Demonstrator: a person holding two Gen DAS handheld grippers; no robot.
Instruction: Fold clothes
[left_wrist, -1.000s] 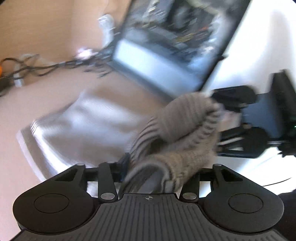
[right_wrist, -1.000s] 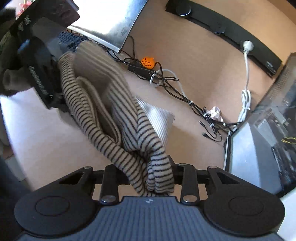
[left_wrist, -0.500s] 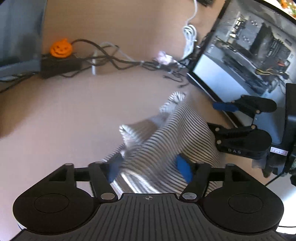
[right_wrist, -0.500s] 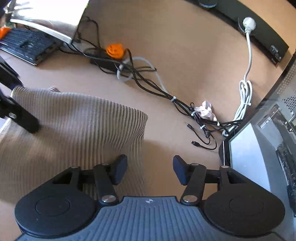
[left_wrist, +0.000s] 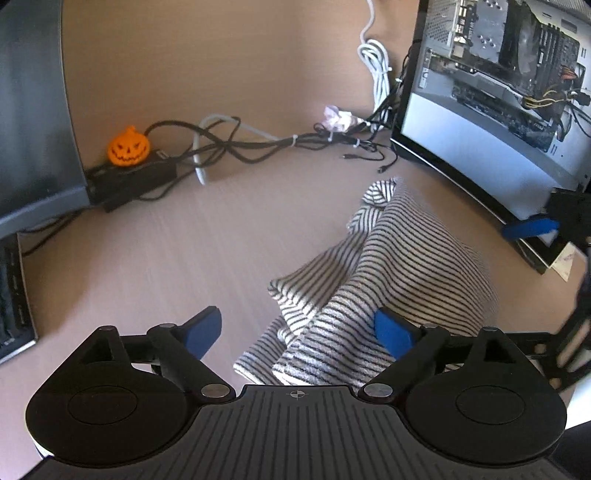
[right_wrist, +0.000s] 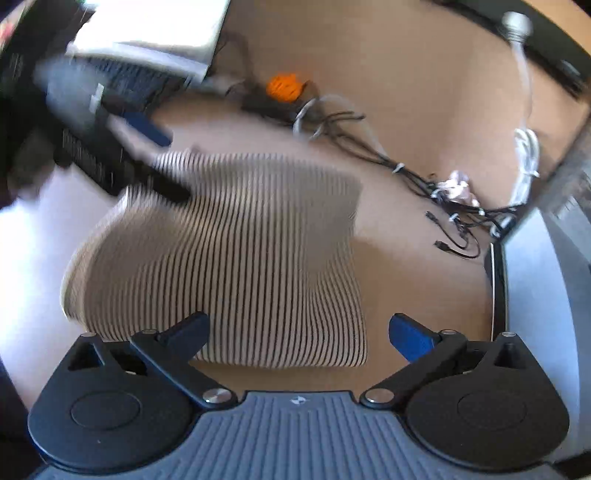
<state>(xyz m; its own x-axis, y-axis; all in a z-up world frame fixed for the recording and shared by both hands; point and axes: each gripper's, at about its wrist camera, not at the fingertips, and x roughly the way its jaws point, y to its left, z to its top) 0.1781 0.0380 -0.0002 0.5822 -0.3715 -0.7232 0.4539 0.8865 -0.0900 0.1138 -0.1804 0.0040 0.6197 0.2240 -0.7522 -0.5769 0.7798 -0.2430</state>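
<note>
left hand-held gripper (left_wrist: 297, 330): fingers spread wide, nothing gripped | right hand-held gripper (right_wrist: 299, 332): fingers spread wide, nothing gripped

both grippers released: left gripper (left_wrist: 297, 330) and right gripper (right_wrist: 298, 330) now spread wide; striped garment (right_wrist: 229, 254), previously lifted and bunched, lies folded on desk (left_wrist: 166, 258).

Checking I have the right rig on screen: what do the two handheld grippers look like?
Both match. The left gripper has a black ribbed body with a small crosshair mark, two round black side discs, black linkage arms with silver pivot screws, and blue pads on its fingers. The right gripper has a greyer ribbed body with a small white logo, and blue pads. No sleeves or gripper cables show.
</note>
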